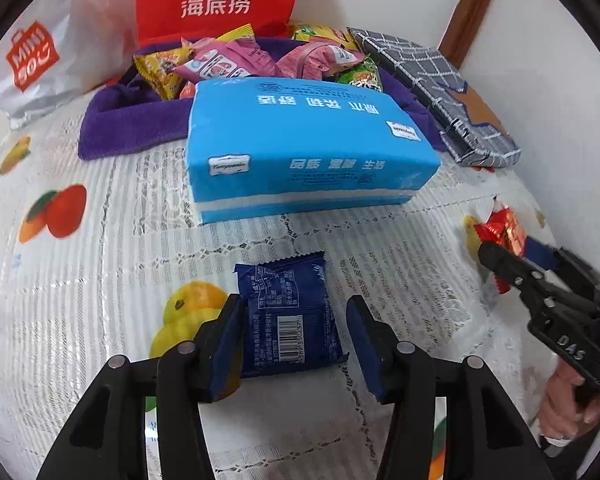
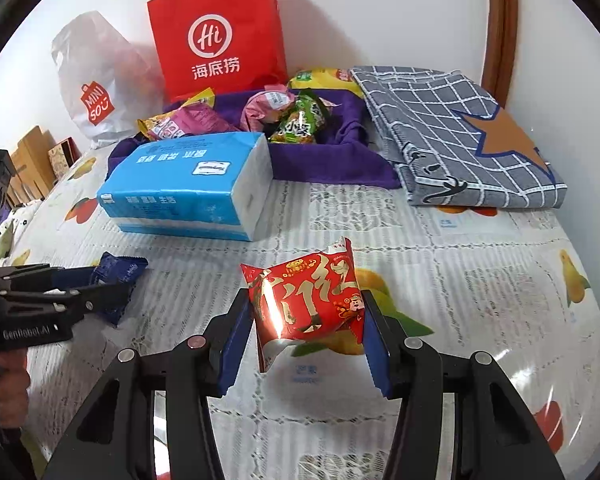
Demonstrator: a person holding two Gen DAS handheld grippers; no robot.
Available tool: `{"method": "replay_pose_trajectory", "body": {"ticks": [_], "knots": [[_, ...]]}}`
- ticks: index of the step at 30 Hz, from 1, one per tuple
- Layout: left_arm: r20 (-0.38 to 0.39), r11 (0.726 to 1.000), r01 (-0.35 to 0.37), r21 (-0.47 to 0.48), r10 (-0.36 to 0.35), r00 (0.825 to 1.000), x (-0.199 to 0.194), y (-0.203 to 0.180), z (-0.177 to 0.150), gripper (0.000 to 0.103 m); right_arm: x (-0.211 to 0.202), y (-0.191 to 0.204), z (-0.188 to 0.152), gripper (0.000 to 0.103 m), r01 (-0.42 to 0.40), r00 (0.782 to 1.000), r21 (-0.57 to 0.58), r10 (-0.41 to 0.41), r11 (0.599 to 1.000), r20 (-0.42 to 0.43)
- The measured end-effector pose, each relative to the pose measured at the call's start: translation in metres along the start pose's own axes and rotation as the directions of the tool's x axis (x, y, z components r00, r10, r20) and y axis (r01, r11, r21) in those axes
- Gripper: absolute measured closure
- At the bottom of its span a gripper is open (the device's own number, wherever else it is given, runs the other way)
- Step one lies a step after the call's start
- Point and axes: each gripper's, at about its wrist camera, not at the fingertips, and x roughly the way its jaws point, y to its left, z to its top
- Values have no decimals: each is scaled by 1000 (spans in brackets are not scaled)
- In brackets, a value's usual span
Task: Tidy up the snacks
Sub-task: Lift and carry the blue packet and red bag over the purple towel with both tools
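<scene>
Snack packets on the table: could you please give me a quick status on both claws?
Left claw open around blue packet, flat on table. Right claw gripping red packet, lifted. Tissue pack sits before purple snack basket.

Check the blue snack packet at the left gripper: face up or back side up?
Back side up. The blue snack packet shows its barcode and fine print, lying flat on the tablecloth between the left gripper's open jaws.
</scene>
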Motion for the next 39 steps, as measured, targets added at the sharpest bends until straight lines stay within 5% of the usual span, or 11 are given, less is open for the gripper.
{"method": "replay_pose_trajectory", "body": {"ticks": [5,9,19,29,39], "knots": [[20,997,-65,46,64,998,2,-6,1,61,-1,3,2,51,2,1000,-4,-2,1000,5],[15,997,-73,32,72,997,-4,6,0,62,-2,1,3,51,11,1000,4,-11,1000,5],[51,974,-224,12,224,973,-10,49,-4,61,11,7,9,51,-6,1000,36,6,999,3],[145,978,-206,-32,209,967,-6,59,-9,57,41,19,3,51,34,999,22,-33,999,-24],[150,979,-198,-35,202,968,-6,60,-9,57,43,19,4,46,29,999,17,-28,999,-29]]}}
